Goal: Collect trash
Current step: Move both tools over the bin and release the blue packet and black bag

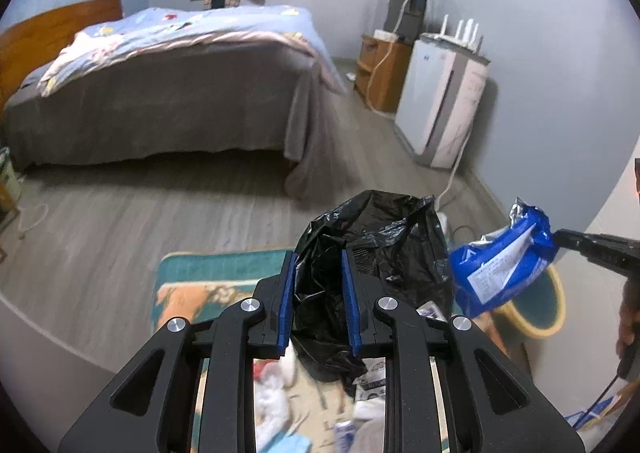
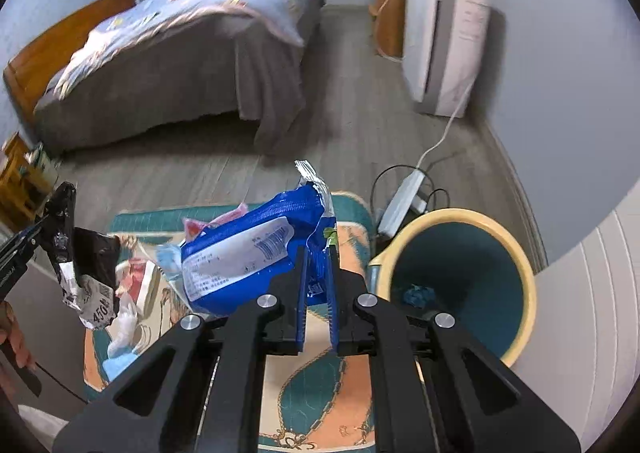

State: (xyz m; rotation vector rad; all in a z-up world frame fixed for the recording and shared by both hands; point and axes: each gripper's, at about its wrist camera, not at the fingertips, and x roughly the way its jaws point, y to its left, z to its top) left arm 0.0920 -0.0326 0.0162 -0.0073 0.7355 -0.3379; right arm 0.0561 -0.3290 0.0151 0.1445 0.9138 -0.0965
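My left gripper (image 1: 318, 257) is shut on a crumpled black plastic bag (image 1: 380, 237) that hangs between its blue pads above the rug. In the right wrist view the same black bag (image 2: 92, 253) shows a white printed label, held by the left gripper (image 2: 60, 209) at the far left. My right gripper (image 2: 318, 253) is shut on the edge of a blue and white snack wrapper (image 2: 240, 253), lifted off the floor. From the left wrist view the wrapper (image 1: 504, 265) hangs at the right, above a bin (image 1: 556, 317). The bin (image 2: 524, 293) has a yellow rim, a teal inside, and a small blue scrap at its bottom.
A teal and orange rug (image 2: 312, 385) lies below, with several pieces of litter (image 2: 132, 317) on its left part. A white power strip (image 2: 400, 205) with cables lies behind the bin. A bed (image 2: 180, 65) fills the back left; a white cabinet (image 2: 444, 41) stands at the right wall.
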